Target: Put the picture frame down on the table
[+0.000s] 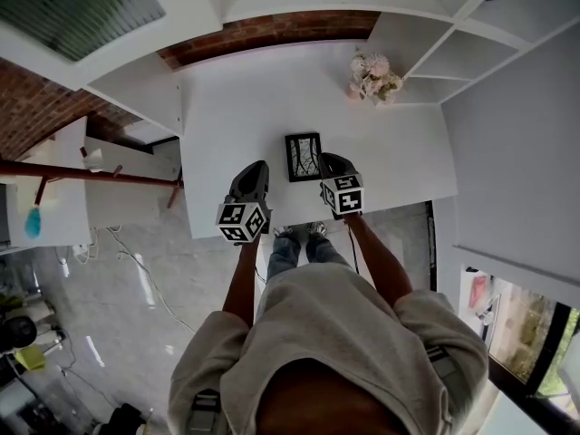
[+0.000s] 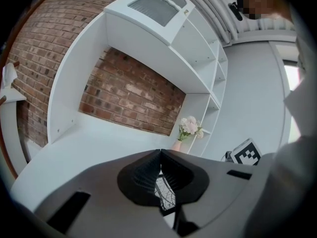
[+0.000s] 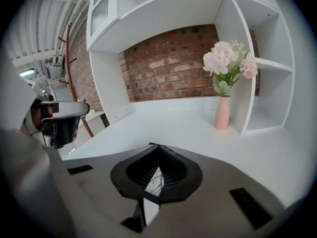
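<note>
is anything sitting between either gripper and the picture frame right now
Nothing visible does. The picture frame sits on the white table between the left gripper and right gripper, both shut and empty; the flower vase stands off by the shelves.

Both arms are stretched out in front of me, pretty much side by side, my left arm point(image 1: 240, 279) and right arm point(image 1: 376, 256) bare below the sleeves. My left gripper point(image 1: 257, 169) has its jaws pinched together at the tips, nothing clamped in them. Same deal with my right gripper point(image 1: 329, 161): jaws closed tip to tip, empty. The marker cubes point(image 1: 243, 221) face up at me.
</note>
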The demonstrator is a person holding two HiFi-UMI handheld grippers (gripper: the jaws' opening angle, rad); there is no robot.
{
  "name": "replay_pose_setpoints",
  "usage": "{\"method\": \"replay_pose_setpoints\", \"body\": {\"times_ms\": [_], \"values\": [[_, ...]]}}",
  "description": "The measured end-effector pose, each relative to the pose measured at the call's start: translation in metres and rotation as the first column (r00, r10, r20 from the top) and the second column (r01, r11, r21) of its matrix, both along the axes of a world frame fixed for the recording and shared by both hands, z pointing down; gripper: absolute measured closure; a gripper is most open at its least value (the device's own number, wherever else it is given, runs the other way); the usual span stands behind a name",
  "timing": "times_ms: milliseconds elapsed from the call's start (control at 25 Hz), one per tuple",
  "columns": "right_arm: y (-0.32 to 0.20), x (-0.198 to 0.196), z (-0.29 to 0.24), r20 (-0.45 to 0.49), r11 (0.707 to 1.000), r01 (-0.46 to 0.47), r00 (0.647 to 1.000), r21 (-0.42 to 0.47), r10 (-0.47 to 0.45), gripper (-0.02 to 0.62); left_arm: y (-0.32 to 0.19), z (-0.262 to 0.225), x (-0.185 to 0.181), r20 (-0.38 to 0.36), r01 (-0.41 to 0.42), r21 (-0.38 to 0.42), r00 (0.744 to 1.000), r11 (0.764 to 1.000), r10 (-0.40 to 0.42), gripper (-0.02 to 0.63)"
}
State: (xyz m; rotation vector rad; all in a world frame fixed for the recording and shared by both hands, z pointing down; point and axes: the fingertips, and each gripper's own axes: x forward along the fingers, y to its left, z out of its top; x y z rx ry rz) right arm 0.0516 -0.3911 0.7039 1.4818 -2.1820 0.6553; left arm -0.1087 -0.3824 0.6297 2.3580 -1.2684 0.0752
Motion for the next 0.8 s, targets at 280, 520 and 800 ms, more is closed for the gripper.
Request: {"method": "replay_pose_setpoints", "body": {"times_ms": [280, 520, 800], "values": [[-0.002, -0.008, -0.042, 0.010, 0.995, 0.029, 0.999, 0.093, -0.030, 0.571, 0.001, -0.016, 0.002, 0.012, -0.001, 0.030, 1.000, 1.000, 0.001, 0.591], [-0.009, -0.018, -0.090, 0.027, 0.979, 0.051, 0.998, 0.196, -0.057, 0.571, -0.006, -0.037, 0.002, 0.016, 0.007, 0.075, 1.000, 0.997, -0.008, 0.591], [-0.019, -0.024, -0.130, 0.040, 0.958, 0.059, 0.996, 0.282, -0.073, 0.571, -0.016, -0.061, 0.000, 0.015, 0.009, 0.128, 1.000, 0.992, -0.011, 0.591]]}}
